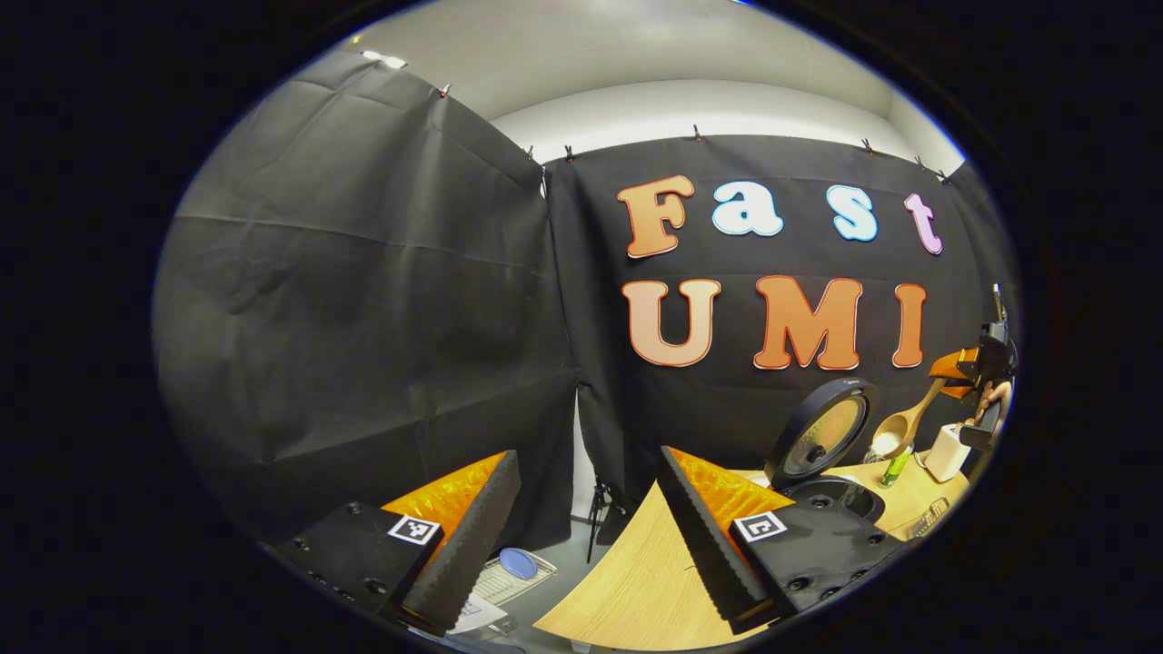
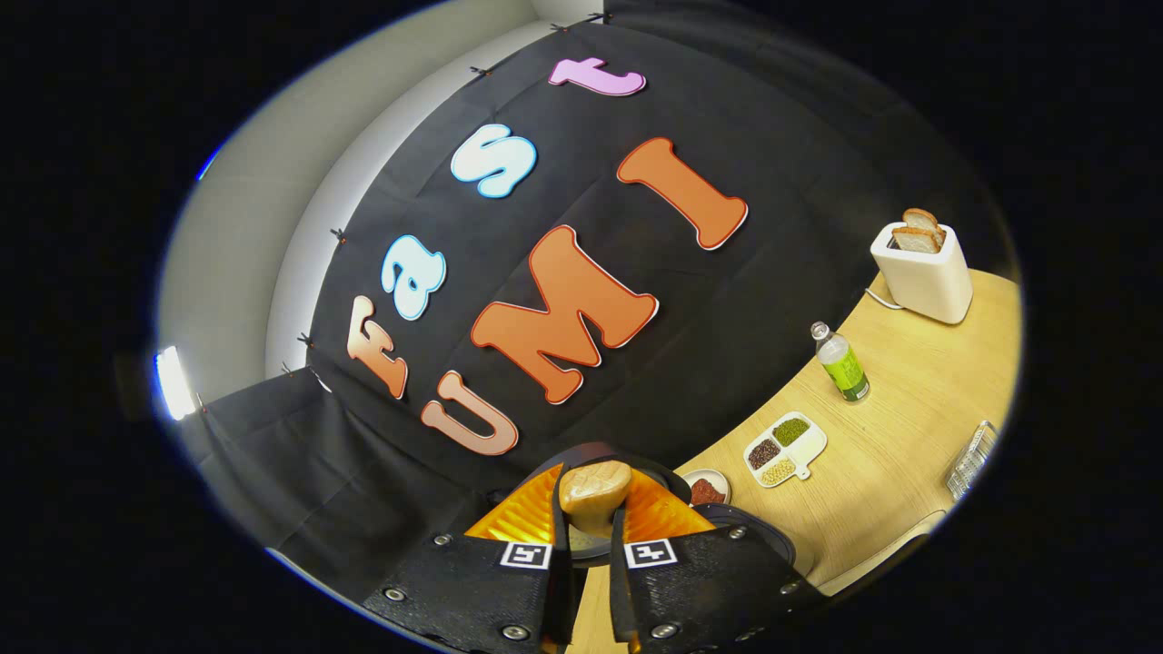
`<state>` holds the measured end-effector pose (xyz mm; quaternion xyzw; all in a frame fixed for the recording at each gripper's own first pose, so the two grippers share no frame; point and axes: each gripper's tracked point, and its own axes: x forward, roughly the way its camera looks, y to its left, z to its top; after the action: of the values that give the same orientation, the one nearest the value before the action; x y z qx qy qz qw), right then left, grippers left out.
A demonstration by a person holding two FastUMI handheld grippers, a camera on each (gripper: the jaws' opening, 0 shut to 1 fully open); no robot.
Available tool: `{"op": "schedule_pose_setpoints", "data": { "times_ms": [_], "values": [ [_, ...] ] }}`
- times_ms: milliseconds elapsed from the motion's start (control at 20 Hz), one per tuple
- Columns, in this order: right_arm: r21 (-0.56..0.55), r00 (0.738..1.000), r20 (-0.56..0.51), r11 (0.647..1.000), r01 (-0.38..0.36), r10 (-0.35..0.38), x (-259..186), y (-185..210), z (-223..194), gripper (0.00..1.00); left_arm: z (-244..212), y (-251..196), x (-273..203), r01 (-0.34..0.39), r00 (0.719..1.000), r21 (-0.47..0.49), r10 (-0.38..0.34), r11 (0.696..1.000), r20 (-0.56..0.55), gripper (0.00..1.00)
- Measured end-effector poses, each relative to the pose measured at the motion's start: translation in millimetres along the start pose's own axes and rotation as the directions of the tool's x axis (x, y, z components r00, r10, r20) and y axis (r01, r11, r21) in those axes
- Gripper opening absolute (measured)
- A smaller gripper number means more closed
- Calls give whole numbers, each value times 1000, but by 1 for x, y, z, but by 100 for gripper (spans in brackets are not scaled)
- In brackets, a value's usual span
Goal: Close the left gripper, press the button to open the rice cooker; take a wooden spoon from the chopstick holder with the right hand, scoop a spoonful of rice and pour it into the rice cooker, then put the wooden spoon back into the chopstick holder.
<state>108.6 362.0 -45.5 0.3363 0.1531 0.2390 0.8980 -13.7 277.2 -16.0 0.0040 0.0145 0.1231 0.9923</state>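
- Left gripper view: right tongs (image 1: 970, 374) pinch the wooden spoon (image 1: 901, 427), tipping rice over the open rice cooker (image 1: 831, 495).
- Left tongs (image 1: 581, 536) stand spread, idle.
- Pouring goes best slowly, bowl centred over the pot.

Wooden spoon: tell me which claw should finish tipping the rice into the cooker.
Right. Its claw is already shut on the spoon, tilted over the open cooker. The left claw is open, empty and off to the side.
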Motion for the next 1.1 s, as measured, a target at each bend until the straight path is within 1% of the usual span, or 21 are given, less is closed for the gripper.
{"op": "schedule_pose_setpoints", "data": {
  "times_ms": [250,450,650,900,1100],
  "values": [
    [-30,1000,4,999,-11,11,2,8,0,15,0,0,2,1,1000,-2,-1,1000,-1,97],
    [-91,1000,10,996,-10,11,3,11,-1,15,-1,-1,5,4,1000,-2,-4,1000,-2,97],
    [-127,1000,9,992,-19,20,5,14,-5,15,-4,-2,7,6,1000,3,-6,1000,-9,97],
    [-190,1000,2,981,-28,29,8,16,-10,15,-5,0,8,5,1000,2,-5,1000,-9,97],
    [-268,999,-4,963,-39,39,9,20,-17,15,-6,3,9,2,1000,1,-2,1000,-11,97]
  ]
}}
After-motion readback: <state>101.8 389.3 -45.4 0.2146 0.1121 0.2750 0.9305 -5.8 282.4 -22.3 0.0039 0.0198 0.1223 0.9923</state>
